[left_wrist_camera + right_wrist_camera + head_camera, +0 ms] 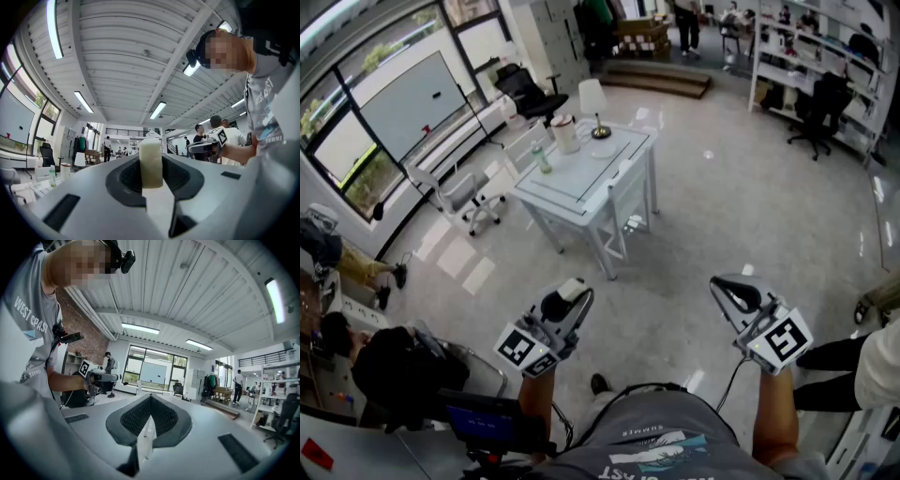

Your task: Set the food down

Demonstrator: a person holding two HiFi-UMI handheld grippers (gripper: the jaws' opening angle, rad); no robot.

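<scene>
A pale cream block of food (151,161) stands upright between the jaws of my left gripper (152,178), which is shut on it. In the head view the food (573,288) shows as a pale piece at the tip of the left gripper (572,298), held level above the floor. My right gripper (729,290) is level beside it, to the right. Its jaws (148,427) are shut with nothing between them. Ahead stands a white table (581,187) with a white jug (565,134), a green bottle (543,159) and a small dish (601,132) on it.
White chairs (623,202) stand against the table and a white chair (459,192) to its left. A black office chair (525,92) is by the windows. Shelving (825,56) runs along the right. A person (356,267) sits at the left edge.
</scene>
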